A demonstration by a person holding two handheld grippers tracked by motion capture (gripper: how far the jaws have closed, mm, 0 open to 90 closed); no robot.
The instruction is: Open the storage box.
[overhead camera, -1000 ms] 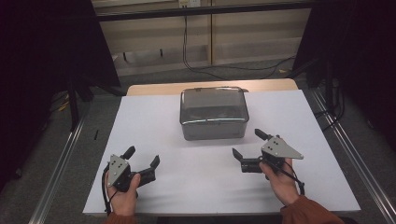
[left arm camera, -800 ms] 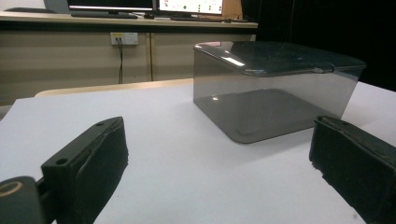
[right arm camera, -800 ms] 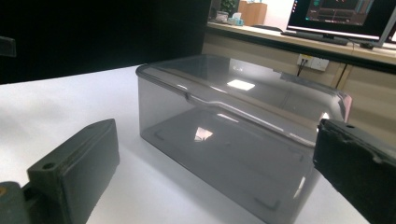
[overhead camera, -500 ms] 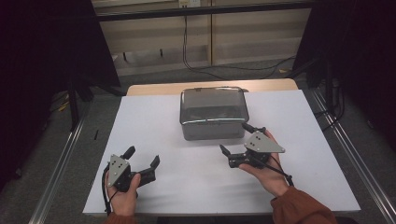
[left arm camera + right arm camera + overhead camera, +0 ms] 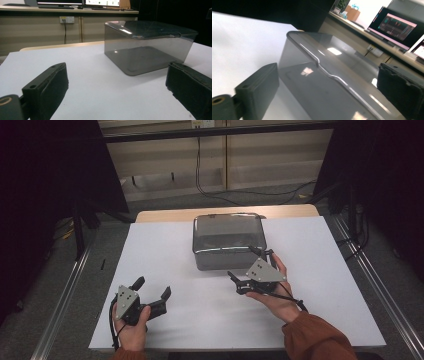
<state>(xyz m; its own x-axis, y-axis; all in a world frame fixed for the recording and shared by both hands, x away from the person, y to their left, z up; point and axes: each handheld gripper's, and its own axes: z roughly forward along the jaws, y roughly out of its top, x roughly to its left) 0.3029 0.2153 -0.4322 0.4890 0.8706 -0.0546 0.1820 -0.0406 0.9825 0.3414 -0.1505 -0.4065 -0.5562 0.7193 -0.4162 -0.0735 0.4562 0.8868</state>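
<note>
White table cover (image 5: 320, 270), smoky lidded box (image 5: 227, 240) at centre-back. Right gripper (image 5: 250, 265) now up near box's front right corner, closer than a second ago, jaws spread, probably lining up on lid. Left gripper (image 5: 152, 290) parked near front-left, jaws spread too.

A white sheet covers the table (image 5: 320, 270), leaving a strip of pale wood exposed along its 12 o'clock edge. Directly on the sheet, toward 12 o'clock from its middle, sits a smoky translucent box (image 5: 227, 242) with its lid closed; the box stands flat and upright, its base resting squarely on the white surface, as the left gripper view confirms (image 5: 147, 48). Metal rails run along the table's 9 o'clock and 3 o'clock sides.
</note>
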